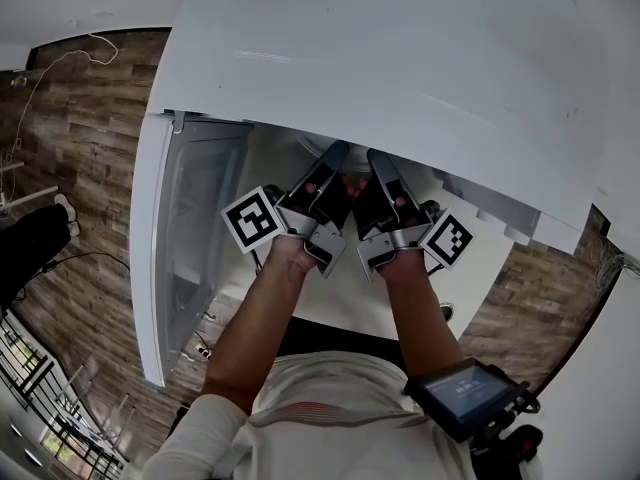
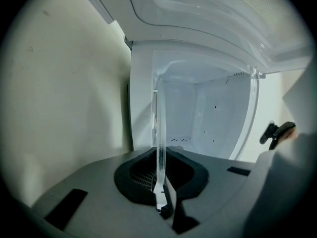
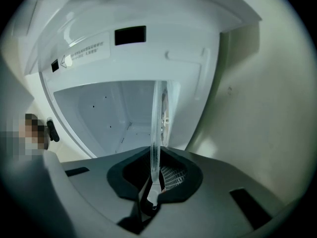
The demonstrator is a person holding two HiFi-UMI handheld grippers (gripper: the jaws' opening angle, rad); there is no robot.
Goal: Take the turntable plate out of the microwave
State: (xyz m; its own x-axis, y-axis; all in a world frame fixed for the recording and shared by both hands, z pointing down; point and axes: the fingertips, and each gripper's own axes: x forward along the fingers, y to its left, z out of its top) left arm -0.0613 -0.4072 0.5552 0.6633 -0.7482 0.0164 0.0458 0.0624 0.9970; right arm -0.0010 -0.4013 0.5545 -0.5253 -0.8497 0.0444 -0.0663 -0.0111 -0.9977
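Clear glass turntable plate (image 2: pixel 159 133) gripped by our left gripper (image 2: pixel 161 200) and right gripper (image 3: pixel 152 193); we've yet to pull it from the white microwave (image 1: pixel 400 78).

One microwave (image 1: pixel 400 58); one turntable plate (image 2: pixel 160 133); two grippers (image 1: pixel 336 158) (image 1: pixel 380 163)

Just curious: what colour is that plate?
Clear glass; the turntable plate shows best in the left gripper view.
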